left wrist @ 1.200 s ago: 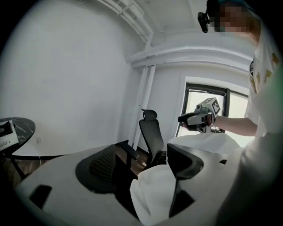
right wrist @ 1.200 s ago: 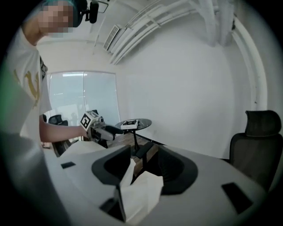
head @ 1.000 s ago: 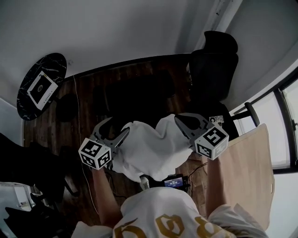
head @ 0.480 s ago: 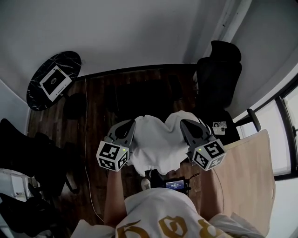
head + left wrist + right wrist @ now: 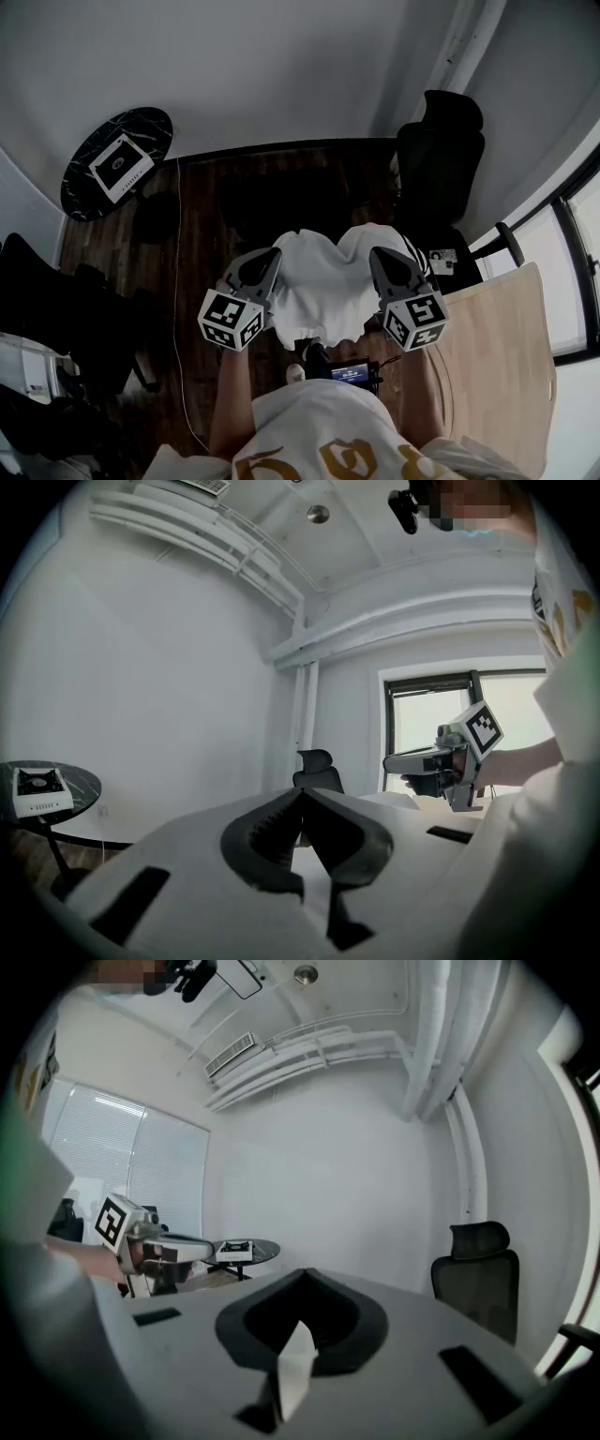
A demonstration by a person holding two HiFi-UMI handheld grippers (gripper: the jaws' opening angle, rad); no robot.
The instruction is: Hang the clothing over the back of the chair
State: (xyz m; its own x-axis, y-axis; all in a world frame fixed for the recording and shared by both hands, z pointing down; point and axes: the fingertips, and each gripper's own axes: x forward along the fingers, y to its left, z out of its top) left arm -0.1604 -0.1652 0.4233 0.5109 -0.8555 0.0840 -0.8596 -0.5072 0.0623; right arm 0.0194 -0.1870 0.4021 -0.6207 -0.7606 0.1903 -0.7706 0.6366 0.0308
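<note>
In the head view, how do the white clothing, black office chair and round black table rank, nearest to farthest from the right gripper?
1. The white clothing, clamped in the right gripper.
2. The black office chair, ahead on the right.
3. The round black table, far left.

chair [image 5: 439,150] base hidden, box [image 5: 120,167] print illegible

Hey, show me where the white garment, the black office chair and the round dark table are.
white garment [image 5: 323,281], head view, middle of the spread cloth.
black office chair [image 5: 439,173], head view, on its backrest.
round dark table [image 5: 82,195], head view, bare top near the rim.
</note>
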